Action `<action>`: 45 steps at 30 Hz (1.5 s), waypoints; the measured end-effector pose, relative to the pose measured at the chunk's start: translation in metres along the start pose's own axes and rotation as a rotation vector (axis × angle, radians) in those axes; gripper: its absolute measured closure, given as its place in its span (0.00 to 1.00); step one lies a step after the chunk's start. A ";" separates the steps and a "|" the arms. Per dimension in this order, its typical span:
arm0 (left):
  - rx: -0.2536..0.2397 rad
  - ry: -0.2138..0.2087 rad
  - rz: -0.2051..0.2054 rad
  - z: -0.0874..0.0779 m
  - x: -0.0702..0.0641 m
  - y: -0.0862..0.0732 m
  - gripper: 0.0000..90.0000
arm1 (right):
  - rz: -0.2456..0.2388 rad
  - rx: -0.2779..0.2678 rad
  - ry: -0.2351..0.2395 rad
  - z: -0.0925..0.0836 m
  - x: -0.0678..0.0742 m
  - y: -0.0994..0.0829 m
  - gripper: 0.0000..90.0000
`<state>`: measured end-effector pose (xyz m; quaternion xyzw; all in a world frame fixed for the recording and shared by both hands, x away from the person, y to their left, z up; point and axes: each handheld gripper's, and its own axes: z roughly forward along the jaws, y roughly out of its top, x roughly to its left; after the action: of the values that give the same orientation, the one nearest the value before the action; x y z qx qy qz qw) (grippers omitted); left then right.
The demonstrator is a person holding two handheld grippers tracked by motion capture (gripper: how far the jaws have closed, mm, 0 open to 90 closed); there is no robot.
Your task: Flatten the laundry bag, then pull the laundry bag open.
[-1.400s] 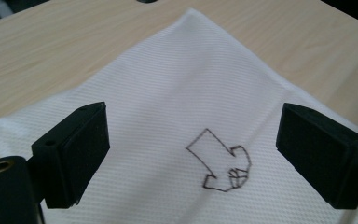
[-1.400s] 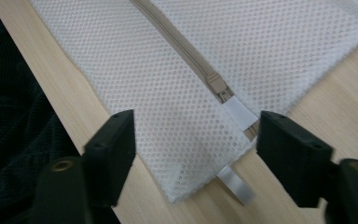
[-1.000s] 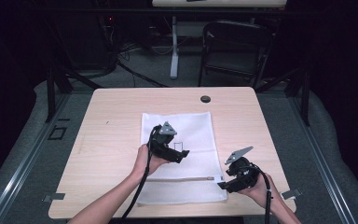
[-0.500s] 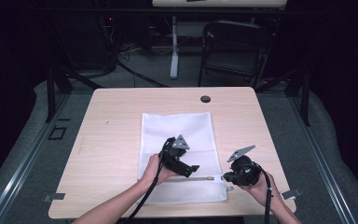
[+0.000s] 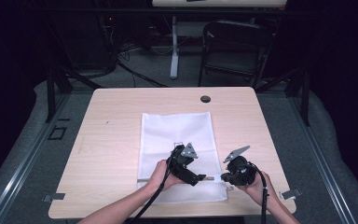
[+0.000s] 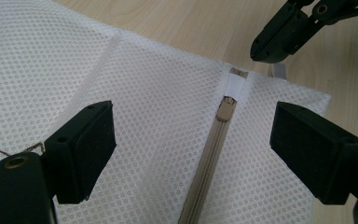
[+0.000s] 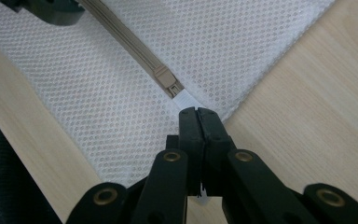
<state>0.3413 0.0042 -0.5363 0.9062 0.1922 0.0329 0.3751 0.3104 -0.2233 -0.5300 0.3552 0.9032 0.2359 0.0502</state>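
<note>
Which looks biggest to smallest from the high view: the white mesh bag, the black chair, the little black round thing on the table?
1. White mesh bag, largest.
2. Black chair, though it stands farther from the camera, so its true size is unsure.
3. Small black round thing, smallest.

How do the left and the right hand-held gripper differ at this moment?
The left hand-held gripper is open, its jaws on either side of the zipper slider; the right hand-held gripper is shut on the white tab at the zipper's end. Both sit over the near edge of the mesh bag.
</note>
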 end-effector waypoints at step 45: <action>0.042 -0.103 0.133 0.052 -0.015 -0.003 0.91 | 0.045 0.005 0.046 0.031 -0.013 0.005 1.00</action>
<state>0.3373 -0.0337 -0.5743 0.9251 0.1128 0.0070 0.3625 0.3312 -0.2160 -0.5560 0.3701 0.8964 0.2430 0.0232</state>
